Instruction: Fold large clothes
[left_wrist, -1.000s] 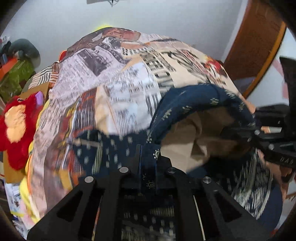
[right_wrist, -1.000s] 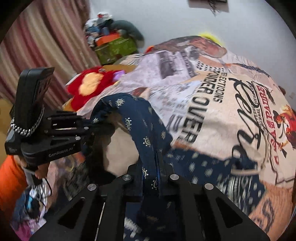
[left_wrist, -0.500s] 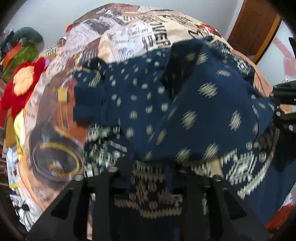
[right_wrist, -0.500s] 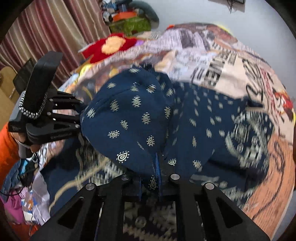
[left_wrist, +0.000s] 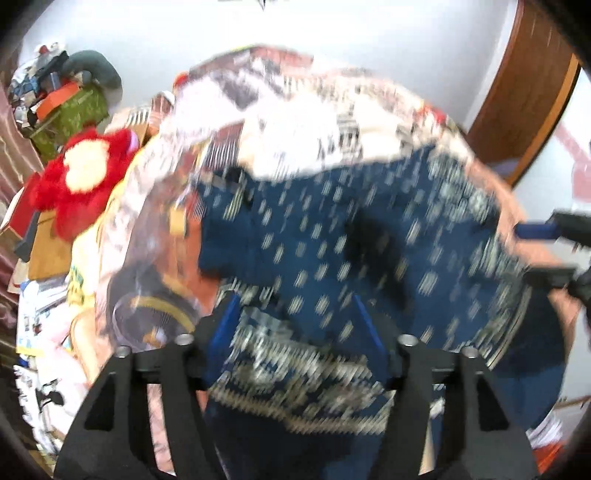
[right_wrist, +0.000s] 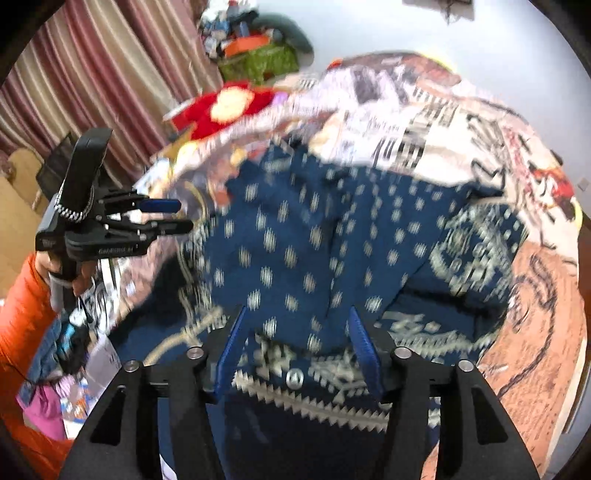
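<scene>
A second ago both tools were clamped on a raised fold of the navy cloth, which arched high over the bed with its pale inner side showing. That fold has since been carried over and dropped: the navy printed garment (left_wrist: 332, 240) now lies flat on the collage-print bedspread (left_wrist: 295, 122), doubled over itself. The left hand-held gripper (left_wrist: 295, 317) has just been opening; its blue-lined jaws stand apart with the cloth lying below and between them, not pinched. The right hand-held gripper (right_wrist: 299, 332) has likewise just been opening, jaws parted over the cloth and free of it.

The garment is dark blue with small cream motifs scattered over the folded-over layer and a broad cream geometric border on the layer beneath, nearest the cameras. A dark crease runs down its middle. It takes up the near half of the bedspread, its far edge meeting the newspaper-style print.

Both views are smeared by motion, so the motifs streak and the garment's edges are soft. Its near end is cut off behind the gripper bodies. In the right wrist view the left tool appears beside the garment's left edge, held by a hand (right_wrist: 62, 273) in an orange sleeve (right_wrist: 22, 325). A red plush toy (left_wrist: 81, 184) lies beyond the bedspread's far left side.
</scene>
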